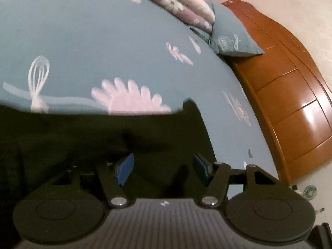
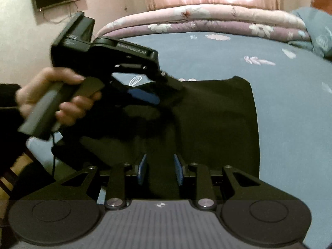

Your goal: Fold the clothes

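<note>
Where it lies on the bedsheet (image 2: 290,124), the black garment (image 2: 217,124) looks flat.

One black garment (image 2: 217,124); two grippers (image 2: 159,169)

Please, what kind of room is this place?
Most likely a bedroom. A bed with a blue flowered sheet fills the view, a wooden headboard stands at one end, and a folded quilt and a pillow lie on it.

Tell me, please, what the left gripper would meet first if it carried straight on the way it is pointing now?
Most likely the black garment lying on the blue bedsheet. The left gripper points down at the dark cloth, jaws open with nothing between them. How near the cloth is cannot be judged.
</note>
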`<move>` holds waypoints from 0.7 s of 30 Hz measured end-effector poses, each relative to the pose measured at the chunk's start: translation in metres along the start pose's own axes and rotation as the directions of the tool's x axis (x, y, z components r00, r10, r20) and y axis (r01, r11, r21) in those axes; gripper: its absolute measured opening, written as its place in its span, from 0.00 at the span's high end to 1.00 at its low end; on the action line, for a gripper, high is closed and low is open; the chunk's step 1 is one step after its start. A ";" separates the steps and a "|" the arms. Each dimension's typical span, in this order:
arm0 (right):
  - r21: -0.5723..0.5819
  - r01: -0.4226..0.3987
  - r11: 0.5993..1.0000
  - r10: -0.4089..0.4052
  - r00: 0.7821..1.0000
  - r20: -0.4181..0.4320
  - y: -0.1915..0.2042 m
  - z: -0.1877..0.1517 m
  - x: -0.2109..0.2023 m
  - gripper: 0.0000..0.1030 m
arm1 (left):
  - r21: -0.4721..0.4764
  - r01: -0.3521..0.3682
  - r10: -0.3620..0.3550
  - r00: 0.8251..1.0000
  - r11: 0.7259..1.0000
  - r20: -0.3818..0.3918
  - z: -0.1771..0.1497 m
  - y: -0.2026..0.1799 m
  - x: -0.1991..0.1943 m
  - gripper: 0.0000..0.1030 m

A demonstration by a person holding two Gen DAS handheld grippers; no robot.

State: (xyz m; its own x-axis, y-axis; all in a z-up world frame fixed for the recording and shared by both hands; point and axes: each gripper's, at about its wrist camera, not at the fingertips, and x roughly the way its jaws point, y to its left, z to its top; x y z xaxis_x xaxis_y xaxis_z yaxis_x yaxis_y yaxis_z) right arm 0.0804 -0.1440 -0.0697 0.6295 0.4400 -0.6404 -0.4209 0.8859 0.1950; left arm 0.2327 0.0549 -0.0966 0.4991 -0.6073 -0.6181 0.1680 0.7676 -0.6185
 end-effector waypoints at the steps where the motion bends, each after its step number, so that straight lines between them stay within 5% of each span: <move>1: 0.009 -0.010 1.000 0.010 1.000 -0.001 -0.002 0.000 -0.001 0.66 | -0.010 -0.010 0.010 1.000 1.000 0.027 0.003 -0.002 -0.005 0.39; 4: 0.048 -0.044 0.998 0.043 0.999 0.006 -0.013 0.002 -0.005 0.63 | -0.007 -0.002 0.002 0.999 1.000 0.038 0.007 -0.008 -0.024 0.39; 9: 0.157 -0.115 0.981 0.107 0.993 0.055 -0.043 0.021 -0.020 0.63 | 0.129 0.060 -0.058 0.998 0.990 -0.014 -0.022 -0.021 -0.052 0.30; 13: 0.202 -0.083 0.976 0.063 0.992 0.106 -0.078 0.056 -0.014 0.63 | 0.108 -0.012 0.025 0.992 0.994 -0.121 -0.049 0.005 -0.047 0.30; 21: 0.136 0.024 0.990 -0.024 1.000 -0.002 -0.107 0.119 0.093 0.63 | 0.097 -0.058 0.063 0.997 0.994 -0.054 -0.054 0.017 -0.078 0.29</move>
State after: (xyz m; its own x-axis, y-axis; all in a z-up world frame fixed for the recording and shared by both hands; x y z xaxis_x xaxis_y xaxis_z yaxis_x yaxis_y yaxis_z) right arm 0.2618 -0.1803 -0.0622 0.6379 0.4188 -0.6463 -0.3134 0.9078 0.2788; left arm 0.1509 0.1042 -0.0856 0.4626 -0.5675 -0.6811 0.2203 0.8178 -0.5317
